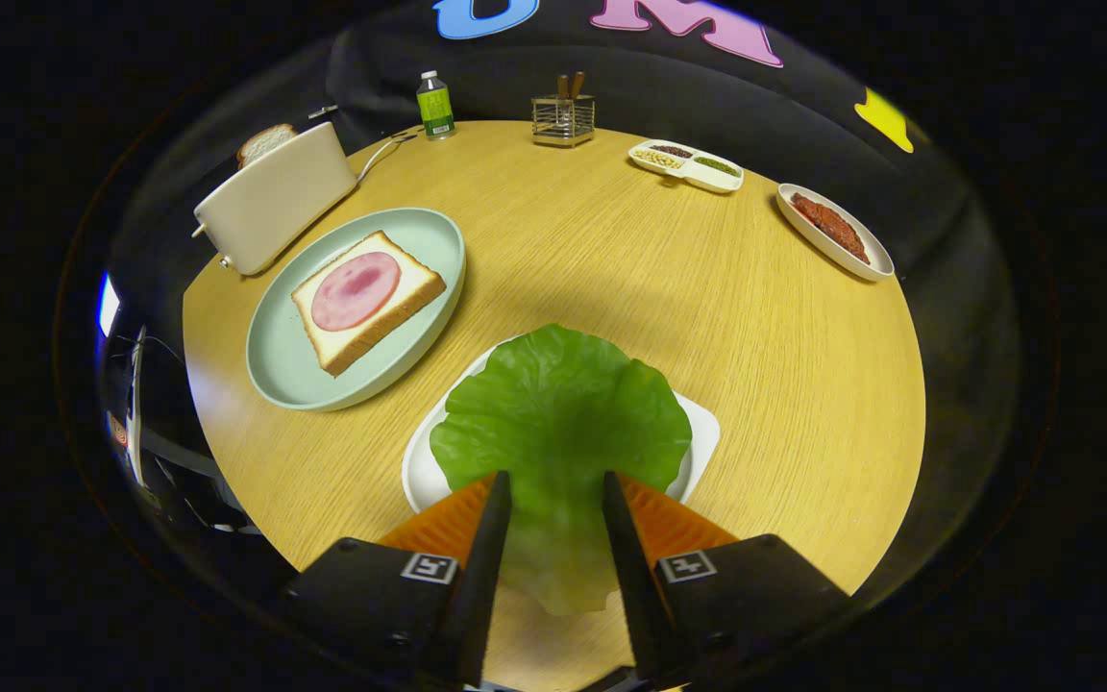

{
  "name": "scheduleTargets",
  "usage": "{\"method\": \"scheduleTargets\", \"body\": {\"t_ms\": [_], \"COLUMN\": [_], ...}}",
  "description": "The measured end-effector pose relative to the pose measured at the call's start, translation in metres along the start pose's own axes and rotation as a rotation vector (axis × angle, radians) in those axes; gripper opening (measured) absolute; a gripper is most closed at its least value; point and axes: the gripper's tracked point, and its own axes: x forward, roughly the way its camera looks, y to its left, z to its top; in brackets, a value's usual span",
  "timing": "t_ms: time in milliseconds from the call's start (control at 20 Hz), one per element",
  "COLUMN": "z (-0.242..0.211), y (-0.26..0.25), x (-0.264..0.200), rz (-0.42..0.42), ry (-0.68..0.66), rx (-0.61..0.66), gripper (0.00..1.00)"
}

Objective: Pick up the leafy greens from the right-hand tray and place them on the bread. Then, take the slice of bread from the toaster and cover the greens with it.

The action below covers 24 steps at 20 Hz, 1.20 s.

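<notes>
I have the gripper (553, 490) low over the white tray (702, 432), fingers apart with the pale stem end of the greens (558, 413) lying between them, nothing clamped. If I close this shallow, I judge the thin leaf may slip or fold and drag the tray. The bread (366, 300) waits on the plate (294, 375) ahead-left, the toaster (270, 197) beyond
</notes>
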Motion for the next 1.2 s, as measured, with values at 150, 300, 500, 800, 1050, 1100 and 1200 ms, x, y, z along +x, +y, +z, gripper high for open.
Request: {"method": "scheduleTargets", "body": {"t_ms": [150, 300, 500, 800, 1050, 1100, 1200], "z": [0.001, 0.003, 0.024, 0.072, 0.123, 0.130, 0.142], "y": [-0.002, -0.006, -0.004, 0.019, 0.049, 0.056, 0.070], "x": [0.001, -0.006, -0.032, -0.079, -0.105, -0.107, -0.107], "rz": [-0.001, -0.012, -0.012, 0.025, 0.076, 0.086, 0.111], "ry": [-0.012, -0.025, -0.109, -0.233, -0.321, -0.329, -0.332], "rx": [0.040, 0.056, 0.057, 0.046, 0.024, 0.019, 0.014], "gripper": [0.18, 0.08, 0.07, 0.07, 0.07, 0.07, 0.07]}}
